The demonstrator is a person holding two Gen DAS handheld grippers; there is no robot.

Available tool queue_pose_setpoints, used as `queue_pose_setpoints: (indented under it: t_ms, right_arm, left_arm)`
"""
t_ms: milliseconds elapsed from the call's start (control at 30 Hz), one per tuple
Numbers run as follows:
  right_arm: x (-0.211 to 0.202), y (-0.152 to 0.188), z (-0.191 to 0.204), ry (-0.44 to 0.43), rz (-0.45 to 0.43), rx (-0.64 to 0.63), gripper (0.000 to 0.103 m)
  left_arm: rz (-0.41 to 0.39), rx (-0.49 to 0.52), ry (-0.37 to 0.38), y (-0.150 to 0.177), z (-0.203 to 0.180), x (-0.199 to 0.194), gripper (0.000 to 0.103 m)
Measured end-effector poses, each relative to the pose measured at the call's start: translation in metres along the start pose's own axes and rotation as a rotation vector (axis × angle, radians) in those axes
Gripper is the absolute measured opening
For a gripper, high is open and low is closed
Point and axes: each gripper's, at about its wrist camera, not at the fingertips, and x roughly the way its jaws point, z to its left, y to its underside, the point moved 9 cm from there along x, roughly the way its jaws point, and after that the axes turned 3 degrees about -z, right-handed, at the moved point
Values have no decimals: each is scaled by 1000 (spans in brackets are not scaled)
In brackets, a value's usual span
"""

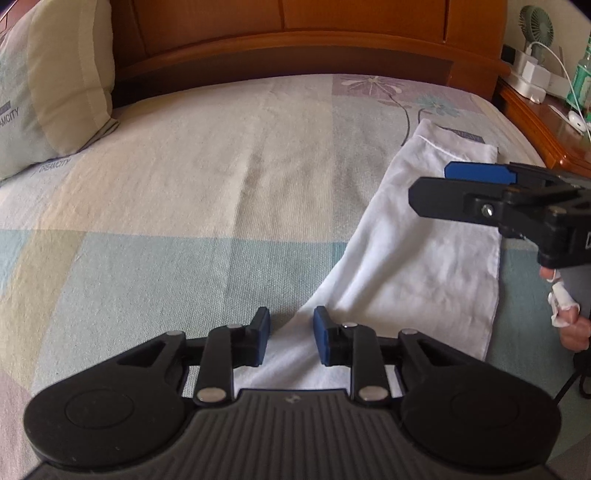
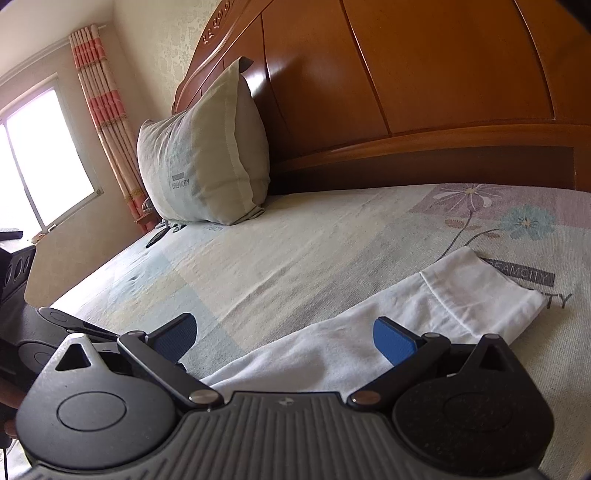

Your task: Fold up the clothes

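White cloth [image 1: 413, 236] lies between slightly parted left gripper [image 1: 291, 334].

A bed [image 1: 184, 192] with a patchwork sheet of pale blue, cream and lilac blocks and printed flowers [image 1: 373, 86] fills the view. A pillow [image 2: 207, 162] stands upright against the wooden headboard [image 2: 406, 74]. Beside the bed, a wooden nightstand [image 1: 535, 110] carries a small green fan [image 1: 535, 26], a white charger [image 1: 528, 74] and a green bottle [image 1: 581, 81]. A striped curtain [image 2: 103, 110] hangs beside the window [image 2: 40, 158]
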Motion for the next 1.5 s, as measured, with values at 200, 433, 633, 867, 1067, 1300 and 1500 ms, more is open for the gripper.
queue_pose_setpoints:
  t_ms: [200,433,633,867,1067,1300,1500]
  right_arm:
    - [-1,0,-2,5,-1,7,103]
    - [4,3,-6,4,35,23,103]
    - [2,1,13,-43,32,-35,103]
    - [37,21,60,41,259,-292,103]
    - [36,38,44,62,399,-487,103]
    - [2,19,0,-5,444,-524,103]
    - [31,5,60,-219,452,-496,103]
  left_arm:
    - [-8,-90,-131,-18,29,10,8]
    - [-78,-211,-54,-18,32,-24,16]
    - [13,-425,-99,34,55,-64,27]
    - [15,-746,-61,95,61,-91,39]
    - [-8,-842,-39,130,56,-87,48]
    - [-20,-786,-89,124,58,-104,49]
    - [-11,-837,-96,130,72,-87,52]
